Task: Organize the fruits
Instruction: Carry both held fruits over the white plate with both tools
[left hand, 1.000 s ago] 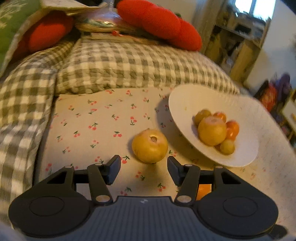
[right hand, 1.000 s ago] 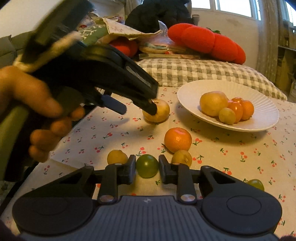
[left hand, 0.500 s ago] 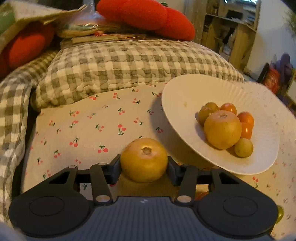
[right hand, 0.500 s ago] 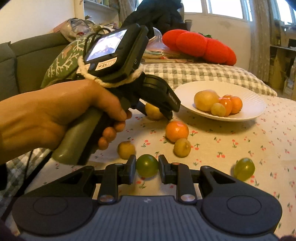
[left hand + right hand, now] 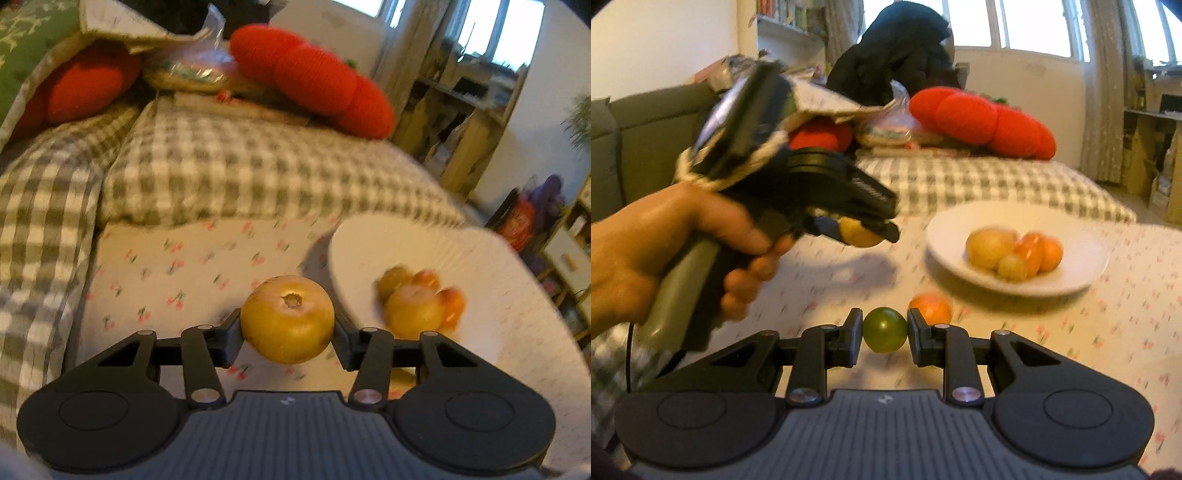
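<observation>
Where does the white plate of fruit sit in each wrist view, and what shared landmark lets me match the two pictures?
Left wrist view: the white plate fills the right half, just right of the yellow fruit clamped in the left gripper.
Right wrist view: the plate sits right of centre, beyond the green fruit clamped in the right gripper.
Shared landmark: the red cushion behind the checked bedding.

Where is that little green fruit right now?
The green fruit is pinched in the right tool, lifted over the cherry-print cloth. An orange fruit lies just behind it, and the white plate is beyond, to the right.
</observation>
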Demonstrator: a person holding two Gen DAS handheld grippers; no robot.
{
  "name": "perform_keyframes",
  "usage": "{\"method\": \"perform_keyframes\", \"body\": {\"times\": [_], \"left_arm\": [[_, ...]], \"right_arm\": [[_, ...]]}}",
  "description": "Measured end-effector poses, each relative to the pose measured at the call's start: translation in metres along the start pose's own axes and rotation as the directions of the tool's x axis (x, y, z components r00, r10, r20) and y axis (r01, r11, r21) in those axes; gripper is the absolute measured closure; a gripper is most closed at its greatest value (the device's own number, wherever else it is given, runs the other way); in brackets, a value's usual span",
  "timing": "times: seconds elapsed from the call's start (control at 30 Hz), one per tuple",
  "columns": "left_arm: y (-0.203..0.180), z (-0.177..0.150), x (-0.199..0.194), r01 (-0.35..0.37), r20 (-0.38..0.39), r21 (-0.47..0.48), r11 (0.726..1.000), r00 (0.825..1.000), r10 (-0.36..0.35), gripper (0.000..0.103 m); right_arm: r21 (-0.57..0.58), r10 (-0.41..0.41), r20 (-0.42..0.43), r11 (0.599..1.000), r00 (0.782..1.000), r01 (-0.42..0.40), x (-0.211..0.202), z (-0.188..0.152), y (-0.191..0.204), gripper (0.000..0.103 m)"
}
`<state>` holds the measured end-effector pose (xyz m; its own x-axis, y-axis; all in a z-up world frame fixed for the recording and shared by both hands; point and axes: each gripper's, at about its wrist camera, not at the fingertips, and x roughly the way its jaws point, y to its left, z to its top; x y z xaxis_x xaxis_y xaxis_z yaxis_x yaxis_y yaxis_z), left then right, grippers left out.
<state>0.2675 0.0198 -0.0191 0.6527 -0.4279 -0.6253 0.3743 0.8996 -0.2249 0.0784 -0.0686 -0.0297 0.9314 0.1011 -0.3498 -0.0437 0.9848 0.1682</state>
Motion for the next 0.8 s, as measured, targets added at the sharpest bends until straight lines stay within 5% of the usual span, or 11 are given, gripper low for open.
{"method": "perform_keyframes", "body": {"times": [0.37,0.6,0.8], "left_arm": [[-0.038,0.034,0.017,0.078,0.022,0.022,0.997,0.997,-0.079,0.055],[-0.031,0.048,0.038,0.064,0.025,-0.076,0.995,0.998,-0.062,0.055],[-0.046,0.056,0.050,0.092,0.026,-0.057,0.994,0.996,-0.091,0.055]], "right_arm": [[0.082,-0.188,0.074,0.980,0.979,0.182,0.035,0.058,-0.035,0.080],[0.198,-0.249,-0.019,0.948,0.968,0.248,0.076,0.068,-0.069,0.080],[0.187,-0.300,-0.061,0.933,0.952,0.306,0.091,0.065,-0.068,0.080]]}}
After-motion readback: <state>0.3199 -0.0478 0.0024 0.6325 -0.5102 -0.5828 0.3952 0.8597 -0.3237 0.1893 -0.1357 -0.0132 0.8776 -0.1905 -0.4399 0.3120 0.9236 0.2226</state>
